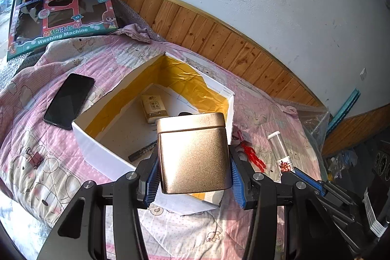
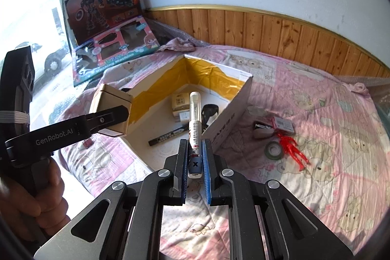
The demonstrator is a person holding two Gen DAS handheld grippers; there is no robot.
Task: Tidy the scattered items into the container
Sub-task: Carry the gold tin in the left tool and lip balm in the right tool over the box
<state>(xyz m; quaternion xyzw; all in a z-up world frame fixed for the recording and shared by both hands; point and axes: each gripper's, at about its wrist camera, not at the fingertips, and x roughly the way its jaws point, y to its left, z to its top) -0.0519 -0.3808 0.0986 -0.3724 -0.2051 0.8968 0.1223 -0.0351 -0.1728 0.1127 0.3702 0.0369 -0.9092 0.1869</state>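
left tool (image 1: pixel 193 177) pinching square gold metal tin (image 1: pixel 192 152), held over near rim of white cardboard box with yellow lining (image 1: pixel 97 140) | right tool (image 2: pixel 195 162) clamped on clear plastic tube with printed label (image 2: pixel 195 118), tip toward 12 o'clock over box; red plastic figure (image 2: pixel 292 150) on pink quilted bed at 3 o'clock

Matt, seemingly metal gold tin (image 1: pixel 193 155)

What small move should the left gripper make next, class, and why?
Probably lower and open. The left gripper grips the gold tin above the open white box, with bare floor beneath beside the marker.
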